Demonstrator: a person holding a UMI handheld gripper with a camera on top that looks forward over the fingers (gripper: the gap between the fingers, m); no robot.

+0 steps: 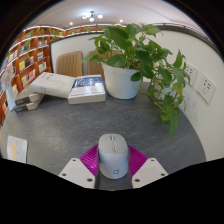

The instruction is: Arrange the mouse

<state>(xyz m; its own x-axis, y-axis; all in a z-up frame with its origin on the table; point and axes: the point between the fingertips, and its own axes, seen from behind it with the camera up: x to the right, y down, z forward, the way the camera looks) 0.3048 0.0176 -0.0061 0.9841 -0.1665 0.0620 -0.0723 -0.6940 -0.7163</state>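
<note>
On a grey table [70, 125], well beyond the fingers, a leafy plant [140, 55] stands in a white pot [122, 82] close to a white wall [185, 50]. Bookshelves [25, 55] line the room's far side. Beside the pot lie two books [70, 86], one of them open, with a smaller stack [27, 101] next to them. A wall socket [204, 88] sits by the trailing leaves. Nearest of all, a grey mouse [113, 156] lies between the two fingers of the gripper [113, 170], its sides against the magenta pads [92, 157], so the tool is closed on it.
</note>
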